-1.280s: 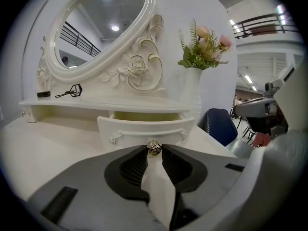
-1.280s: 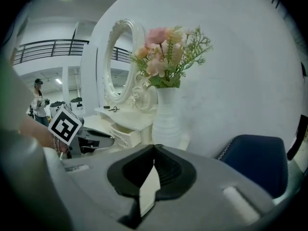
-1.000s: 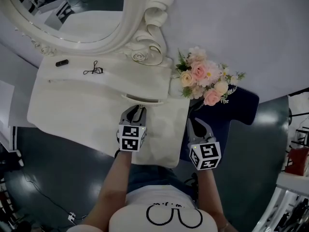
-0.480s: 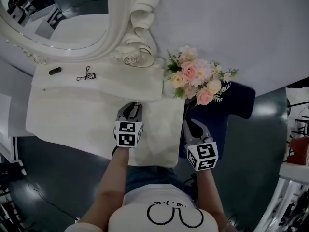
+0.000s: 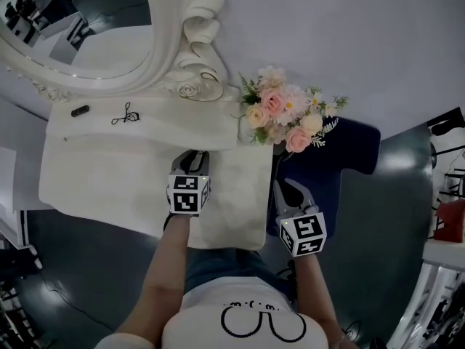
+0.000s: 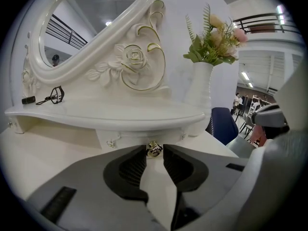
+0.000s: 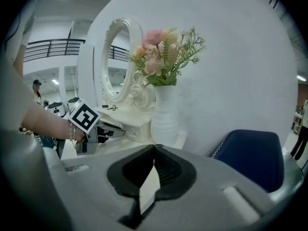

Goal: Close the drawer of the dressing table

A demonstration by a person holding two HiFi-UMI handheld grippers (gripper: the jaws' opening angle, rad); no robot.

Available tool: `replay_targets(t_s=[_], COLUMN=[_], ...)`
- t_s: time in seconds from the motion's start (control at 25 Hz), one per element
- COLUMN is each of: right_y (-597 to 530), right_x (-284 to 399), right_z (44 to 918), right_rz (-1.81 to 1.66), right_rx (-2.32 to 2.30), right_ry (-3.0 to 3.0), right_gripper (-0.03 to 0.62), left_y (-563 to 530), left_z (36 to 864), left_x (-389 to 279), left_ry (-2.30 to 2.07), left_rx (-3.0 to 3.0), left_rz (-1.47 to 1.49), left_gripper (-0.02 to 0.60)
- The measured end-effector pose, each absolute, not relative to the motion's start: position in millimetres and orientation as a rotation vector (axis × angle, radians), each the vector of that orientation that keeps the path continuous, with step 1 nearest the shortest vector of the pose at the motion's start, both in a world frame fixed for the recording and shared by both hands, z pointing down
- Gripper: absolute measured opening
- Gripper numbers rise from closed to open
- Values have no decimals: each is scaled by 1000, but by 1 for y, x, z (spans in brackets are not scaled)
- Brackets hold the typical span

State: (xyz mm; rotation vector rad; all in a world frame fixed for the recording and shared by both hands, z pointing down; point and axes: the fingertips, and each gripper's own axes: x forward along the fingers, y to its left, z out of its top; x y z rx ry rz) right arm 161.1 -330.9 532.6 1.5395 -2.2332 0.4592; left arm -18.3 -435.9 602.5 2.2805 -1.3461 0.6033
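The drawer [image 6: 130, 138] has slid into the bench [image 5: 109, 184]; left gripper [image 5: 195, 156] grips its knob [image 6: 154, 148]; right gripper [image 7: 154, 149] clenched, empty.

hand-held gripper [image 6: 154, 151] | jaws pinch gold knob [image 6: 154, 148] | drawer [image 6: 127, 137] under tabletop [image 6: 106, 115]

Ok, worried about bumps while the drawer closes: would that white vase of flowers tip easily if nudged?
Probably top-heavy: the white vase is tall and slim, with flowers spreading wide above. It looks like hard ceramic, so perhaps breakable. It stands near the edge of the table, so a tip could send it off.
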Motion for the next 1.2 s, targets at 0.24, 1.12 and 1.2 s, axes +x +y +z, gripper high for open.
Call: replay_targets(t_s=[0.24,1.12,1.2], right_y=[-323,-294,-290], right_x=[157,126,120], right_z=[519,383,366], right_rz=[417,8,-31], right_rx=[1518,1600,1642], right_ry=[-2294,-2474,-2468], right_gripper=[5,3,3], left_y=[-420,-342,-338], left_z=[582,395,378], left_x=[-20,-49,-56], left_ry=[-1376,-1570,-1567], left_rx=[2279,2615,2651], left_rz=[549,117,94], left_gripper=[253,247,244])
